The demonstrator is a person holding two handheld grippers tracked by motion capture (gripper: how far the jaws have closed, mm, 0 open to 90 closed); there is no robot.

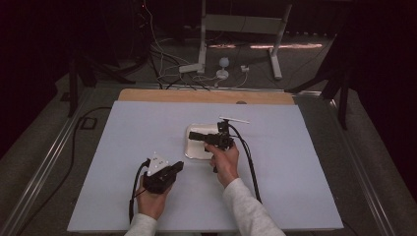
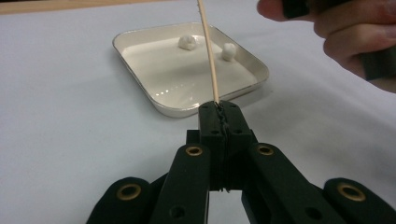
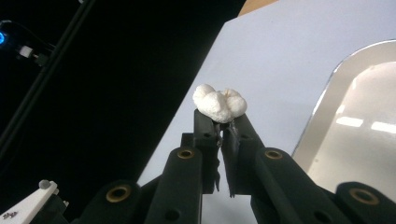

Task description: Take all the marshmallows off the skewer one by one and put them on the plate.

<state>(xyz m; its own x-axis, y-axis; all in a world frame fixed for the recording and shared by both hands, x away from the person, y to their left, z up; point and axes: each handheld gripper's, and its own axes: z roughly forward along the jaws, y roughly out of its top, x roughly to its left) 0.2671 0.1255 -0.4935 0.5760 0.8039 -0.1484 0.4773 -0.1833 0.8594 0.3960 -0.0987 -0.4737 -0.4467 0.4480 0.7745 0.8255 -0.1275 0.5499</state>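
Observation:
My left gripper (image 2: 219,109) is shut on the lower end of a thin wooden skewer (image 2: 208,51), which slants up and away over a white square tray (image 2: 177,70). Two small white lumps (image 2: 187,42) (image 2: 228,51) lie at the tray's far side. In the high view the left gripper (image 1: 178,167) sits near the front left of the tray (image 1: 196,150). My right gripper (image 3: 223,122) is shut on a white puffy lump (image 3: 219,105), held in the air beside the tray (image 3: 355,154). Seen from above, the right gripper (image 1: 193,135) points left over the tray.
A pale mat (image 1: 123,162) covers the table, with a wooden strip (image 1: 206,96) along its far edge. A thin pale stick (image 1: 234,119) lies behind the tray. Cables and a frame's legs (image 1: 201,54) stand on the floor beyond. The person's right hand (image 2: 345,32) is close by.

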